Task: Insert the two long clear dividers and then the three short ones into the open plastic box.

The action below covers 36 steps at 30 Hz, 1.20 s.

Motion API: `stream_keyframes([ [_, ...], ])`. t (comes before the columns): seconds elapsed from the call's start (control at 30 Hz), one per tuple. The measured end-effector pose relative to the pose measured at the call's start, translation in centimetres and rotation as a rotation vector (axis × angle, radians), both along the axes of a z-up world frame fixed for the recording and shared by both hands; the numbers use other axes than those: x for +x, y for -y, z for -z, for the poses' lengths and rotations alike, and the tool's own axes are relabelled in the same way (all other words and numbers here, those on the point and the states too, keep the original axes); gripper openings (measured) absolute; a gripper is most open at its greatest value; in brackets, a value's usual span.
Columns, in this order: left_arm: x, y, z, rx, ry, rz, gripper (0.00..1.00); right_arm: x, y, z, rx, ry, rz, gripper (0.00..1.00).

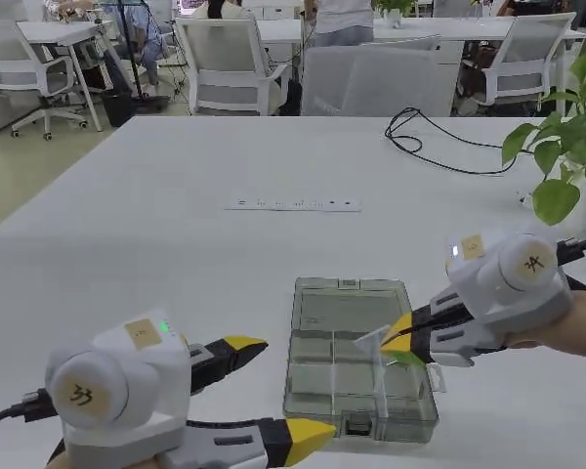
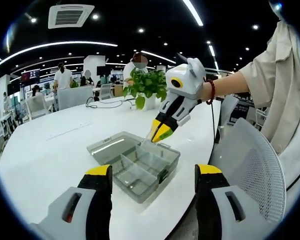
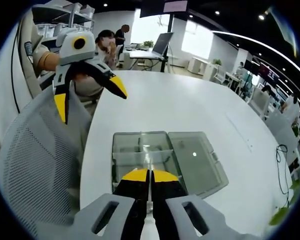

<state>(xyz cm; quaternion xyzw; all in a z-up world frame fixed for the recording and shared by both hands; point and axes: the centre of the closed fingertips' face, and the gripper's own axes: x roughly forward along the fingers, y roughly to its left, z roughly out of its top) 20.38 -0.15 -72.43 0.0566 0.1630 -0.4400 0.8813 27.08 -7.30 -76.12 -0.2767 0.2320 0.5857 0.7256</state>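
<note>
The open clear plastic box (image 1: 313, 391) lies near the table's front edge, its lid (image 1: 350, 305) folded flat on the far side. Clear dividers stand inside it and split it into compartments. My right gripper (image 1: 400, 341) is shut on a thin clear divider (image 1: 374, 342), which it holds over the right part of the box. In the right gripper view the shut tips (image 3: 150, 176) pinch the divider's edge (image 3: 148, 159) above the box (image 3: 135, 165). My left gripper (image 1: 278, 391) hovers open just left of the box with nothing between its jaws. The left gripper view shows the box (image 2: 135, 167) ahead of those jaws.
A white power strip (image 1: 293, 204) lies mid-table. A black cable (image 1: 439, 147) loops at the back right, next to a leafy plant (image 1: 566, 147) at the right edge. Office chairs (image 1: 230, 63) stand beyond the table.
</note>
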Motion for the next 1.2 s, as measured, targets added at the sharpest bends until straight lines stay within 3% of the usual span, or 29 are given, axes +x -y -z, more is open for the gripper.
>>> stream_keyframes([
  [0.6,0.4,-0.1,0.3,0.009,-0.011,-0.016,0.72,0.0,-0.6,0.5,0.010,-0.044,-0.010,0.02],
  [0.83,0.5,-0.2,0.2,0.007,-0.007,-0.019,0.72,0.0,-0.7,0.9,-0.025,-0.044,-0.020,0.02],
  [1.2,0.5,-0.3,0.3,0.014,-0.004,-0.023,0.73,-0.2,-1.8,1.5,-0.116,-0.015,-0.108,0.02],
])
